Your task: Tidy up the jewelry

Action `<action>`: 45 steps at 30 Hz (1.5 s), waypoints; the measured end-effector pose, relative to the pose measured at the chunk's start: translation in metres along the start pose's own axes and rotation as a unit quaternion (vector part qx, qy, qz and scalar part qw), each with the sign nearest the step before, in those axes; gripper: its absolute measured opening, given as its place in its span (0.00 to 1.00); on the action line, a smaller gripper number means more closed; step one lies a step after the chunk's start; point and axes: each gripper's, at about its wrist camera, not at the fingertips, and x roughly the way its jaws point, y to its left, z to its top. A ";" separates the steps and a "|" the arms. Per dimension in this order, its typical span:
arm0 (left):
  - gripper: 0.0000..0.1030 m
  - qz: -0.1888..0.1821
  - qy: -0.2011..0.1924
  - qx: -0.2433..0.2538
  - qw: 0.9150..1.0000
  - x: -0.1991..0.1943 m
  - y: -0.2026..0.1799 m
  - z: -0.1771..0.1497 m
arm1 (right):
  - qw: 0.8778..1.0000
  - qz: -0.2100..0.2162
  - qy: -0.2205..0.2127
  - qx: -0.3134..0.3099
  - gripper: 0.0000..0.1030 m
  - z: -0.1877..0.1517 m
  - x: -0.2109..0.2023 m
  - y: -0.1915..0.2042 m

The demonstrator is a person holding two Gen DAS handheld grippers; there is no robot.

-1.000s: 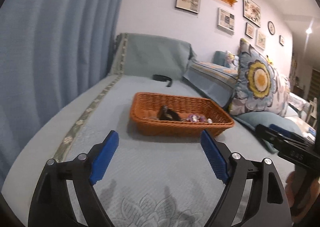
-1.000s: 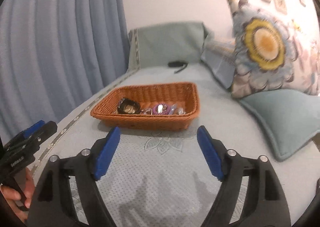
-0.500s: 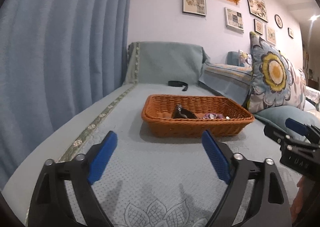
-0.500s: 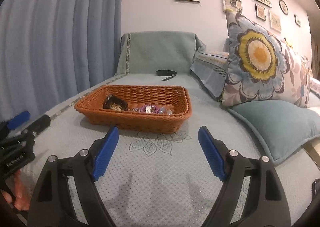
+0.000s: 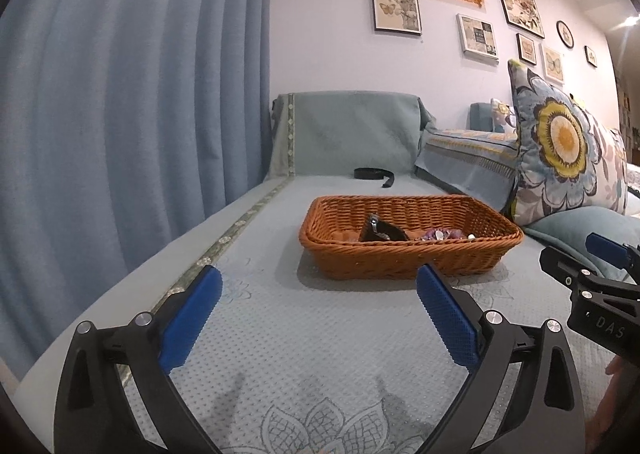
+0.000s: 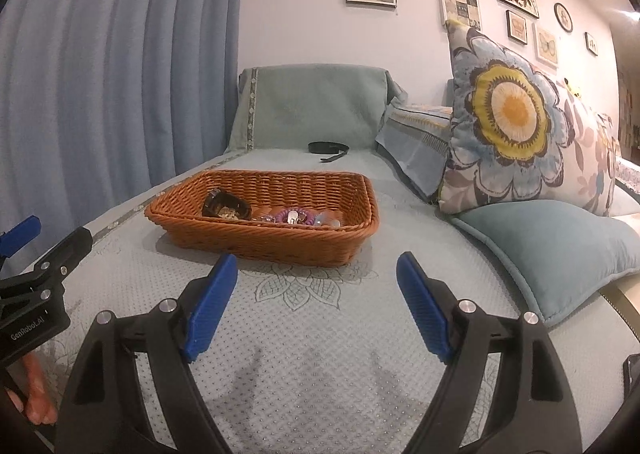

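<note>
Resting ahead of both wide-apart, empty tools, left tool (image 5: 316,290) and right tool (image 6: 316,276), the orange woven wicker basket (image 6: 280,242) holds mixed jewelry pieces (image 6: 294,216) on the grey-blue quilted sofa seat (image 6: 312,334).

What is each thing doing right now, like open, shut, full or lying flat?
Left gripper: jaws open, holding nothing.
Right gripper: jaws open, holding nothing.
Wicker basket: upright on the sofa, jewelry inside.
Dark pouch: in the basket, gaping open.
Black strap: loose behind the basket.
</note>
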 end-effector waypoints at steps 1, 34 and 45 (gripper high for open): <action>0.92 0.000 0.000 0.001 1.000 0.000 0.000 0.000 | 1.000 0.000 0.001 0.001 0.75 0.000 0.000 0.000; 0.92 0.005 0.009 -0.003 1.000 0.003 -0.002 0.001 | 1.000 -0.003 0.009 -0.005 0.80 0.000 0.003 0.003; 0.92 0.005 0.009 -0.003 1.000 0.003 -0.002 0.001 | 1.000 -0.003 0.009 -0.005 0.80 0.000 0.003 0.003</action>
